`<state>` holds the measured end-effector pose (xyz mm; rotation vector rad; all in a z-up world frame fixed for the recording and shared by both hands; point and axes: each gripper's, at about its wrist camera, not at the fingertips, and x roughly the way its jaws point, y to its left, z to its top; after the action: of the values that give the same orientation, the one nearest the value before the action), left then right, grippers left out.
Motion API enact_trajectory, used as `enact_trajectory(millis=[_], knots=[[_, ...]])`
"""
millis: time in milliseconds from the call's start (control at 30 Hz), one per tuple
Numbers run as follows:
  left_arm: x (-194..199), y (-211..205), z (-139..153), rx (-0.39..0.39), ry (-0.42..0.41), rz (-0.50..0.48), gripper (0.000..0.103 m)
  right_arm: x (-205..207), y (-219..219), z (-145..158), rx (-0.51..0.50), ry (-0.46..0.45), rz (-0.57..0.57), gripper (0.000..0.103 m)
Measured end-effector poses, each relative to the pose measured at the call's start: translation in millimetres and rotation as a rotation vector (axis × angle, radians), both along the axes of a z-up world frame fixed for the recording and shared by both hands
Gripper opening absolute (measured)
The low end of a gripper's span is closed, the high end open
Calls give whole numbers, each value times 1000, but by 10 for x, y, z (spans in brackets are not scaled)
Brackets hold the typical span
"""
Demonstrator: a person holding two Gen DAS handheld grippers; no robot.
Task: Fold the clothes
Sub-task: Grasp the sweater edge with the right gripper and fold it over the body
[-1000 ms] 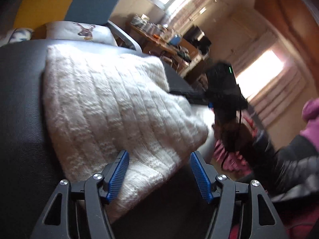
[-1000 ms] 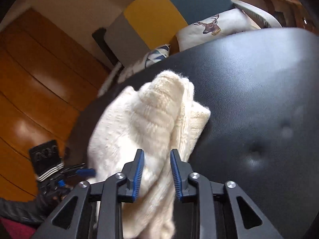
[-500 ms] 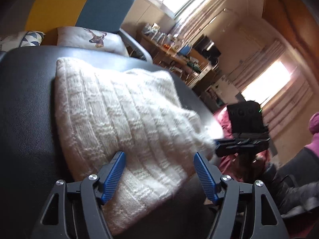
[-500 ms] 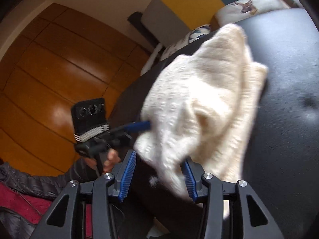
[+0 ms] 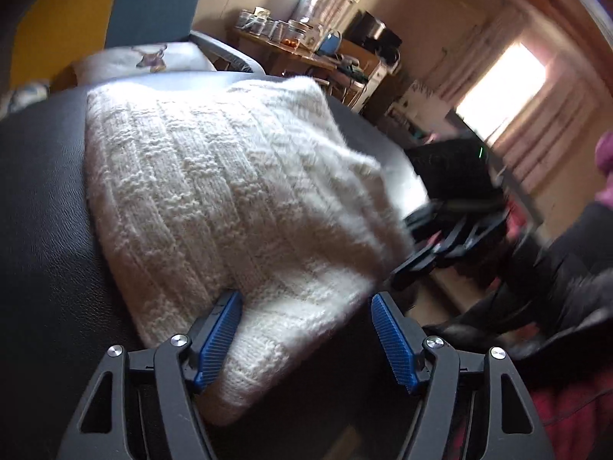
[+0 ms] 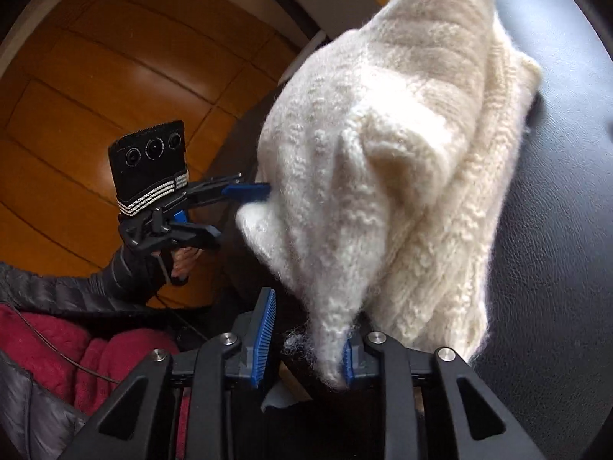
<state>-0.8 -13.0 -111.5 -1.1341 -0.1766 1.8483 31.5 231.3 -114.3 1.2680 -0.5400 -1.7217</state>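
Right claw (image 6: 306,339): jaws have just been closing on a corner of the white sweater (image 6: 402,161). The knit lies against the right pad only, a gap shows at the left pad, so not yet clamped. Left claw (image 5: 306,339): jaws wide apart, straddling the sweater's near edge, left pad against the knit, right pad clear; likely placed to pin or lift that edge. Sweater sits bunched, partly folded, on the black seat (image 5: 42,207), its near corners overhanging toward both claws for easy grabbing.
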Motion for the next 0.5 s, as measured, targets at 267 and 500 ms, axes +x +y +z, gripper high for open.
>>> enact_trajectory(millis=[267, 500], knots=[[-246, -64, 212, 159, -62, 64, 71, 169, 15, -31, -4, 67, -89, 39], [-449, 757, 319, 61, -9, -100, 71, 144, 36, -81, 26, 40, -120, 18]])
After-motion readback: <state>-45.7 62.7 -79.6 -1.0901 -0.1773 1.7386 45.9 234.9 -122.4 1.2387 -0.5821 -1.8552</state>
